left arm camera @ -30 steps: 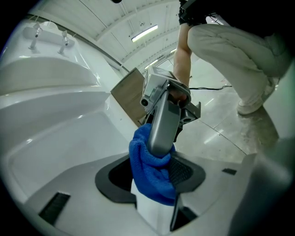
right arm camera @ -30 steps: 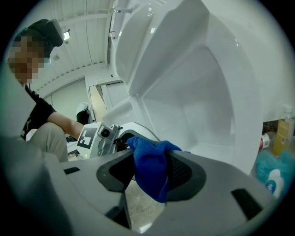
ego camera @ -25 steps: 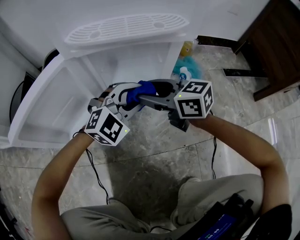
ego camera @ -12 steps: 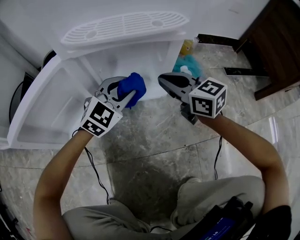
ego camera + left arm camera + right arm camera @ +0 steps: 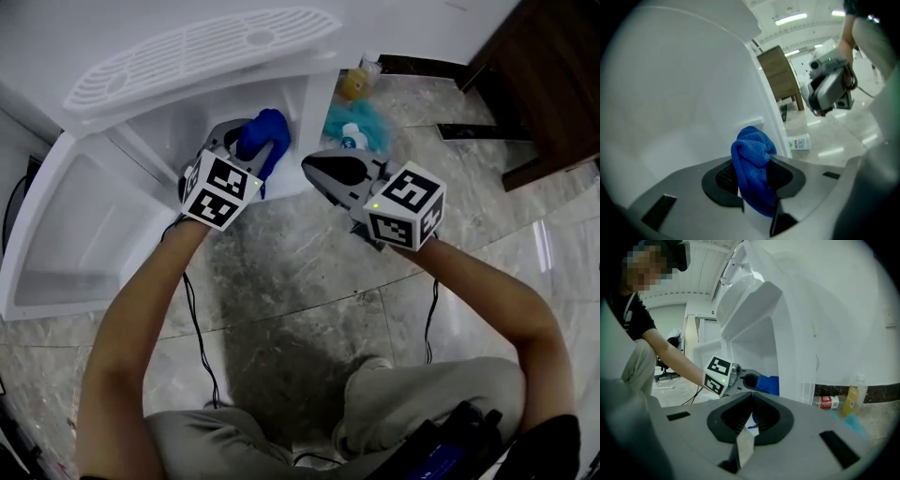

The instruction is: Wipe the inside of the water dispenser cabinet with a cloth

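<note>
A bunched blue cloth (image 5: 263,134) (image 5: 753,164) sits between the jaws of my left gripper (image 5: 253,148) (image 5: 754,176), which is shut on it and reaches into the open white water dispenser cabinet (image 5: 220,112). From the right gripper view the cloth (image 5: 768,384) shows just inside the cabinet mouth (image 5: 754,352). My right gripper (image 5: 323,169) (image 5: 751,405) hangs outside the cabinet, to the right of its front edge, jaws shut with nothing in them.
The cabinet door (image 5: 66,234) swings open to the left. Bottles (image 5: 354,84) and a teal cloth (image 5: 361,122) lie on the marble floor right of the dispenser. A dark wooden cabinet (image 5: 544,84) stands at the far right. The person's knees are below.
The right gripper let go of the cloth, drew away to the right and shut. The left gripper carried the cloth up and forward into the cabinet opening.
</note>
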A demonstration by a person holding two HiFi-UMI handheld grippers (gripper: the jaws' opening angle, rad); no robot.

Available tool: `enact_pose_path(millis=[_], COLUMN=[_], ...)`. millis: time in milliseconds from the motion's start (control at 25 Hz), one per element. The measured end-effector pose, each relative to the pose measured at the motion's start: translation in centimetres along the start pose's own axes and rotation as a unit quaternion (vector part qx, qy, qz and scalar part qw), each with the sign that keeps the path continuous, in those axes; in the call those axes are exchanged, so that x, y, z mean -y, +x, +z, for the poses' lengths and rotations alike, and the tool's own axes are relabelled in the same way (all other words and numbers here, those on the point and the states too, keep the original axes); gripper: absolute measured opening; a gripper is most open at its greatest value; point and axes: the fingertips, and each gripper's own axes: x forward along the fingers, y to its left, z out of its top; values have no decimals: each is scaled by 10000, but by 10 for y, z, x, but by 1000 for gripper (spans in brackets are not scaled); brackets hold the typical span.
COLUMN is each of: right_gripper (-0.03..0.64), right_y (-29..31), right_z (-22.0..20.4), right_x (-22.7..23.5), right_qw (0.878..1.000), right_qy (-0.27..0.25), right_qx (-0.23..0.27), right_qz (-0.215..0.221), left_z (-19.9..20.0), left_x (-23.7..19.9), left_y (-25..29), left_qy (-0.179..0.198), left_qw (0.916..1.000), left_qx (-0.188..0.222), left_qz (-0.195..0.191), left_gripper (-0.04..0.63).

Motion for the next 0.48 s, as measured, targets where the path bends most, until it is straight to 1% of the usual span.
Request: enact_pose_path(millis=[80, 120, 200, 240, 280, 360, 480], right_gripper=[0, 0, 0, 0, 0, 0, 0], right_y=[-1, -2, -3, -3, -3, -2, -2], right_z=[-3, -4, -6, -7, -8, -10, -13], right_x=[7, 11, 16, 17, 19, 22, 28], right_qw=[10000, 9999, 9996, 9995, 9994, 9988, 9982], right_qy=[72, 134, 239, 278, 314, 414, 542], right_qx=[40, 62, 101, 129, 166, 243, 255], right_qz=[-52, -72, -83, -63, -36, -7, 19], left_z=[-11, -17, -29, -36, -42, -51, -57], left_x=[0, -2, -3, -3, -3, -3, -11], left_y=[18, 26, 40, 47, 54, 68, 86], left_qy=[470, 750, 1410, 1664, 1788, 1824, 2007], left_qw=[9982, 9954, 9847, 9790, 9756, 9736, 9691], left_qx=[-376, -589, -1008, -1164, -1265, -1360, -1405], left_qz=[83, 131, 168, 162, 157, 180, 282], left_gripper=[138, 138, 138, 138, 138, 138, 138])
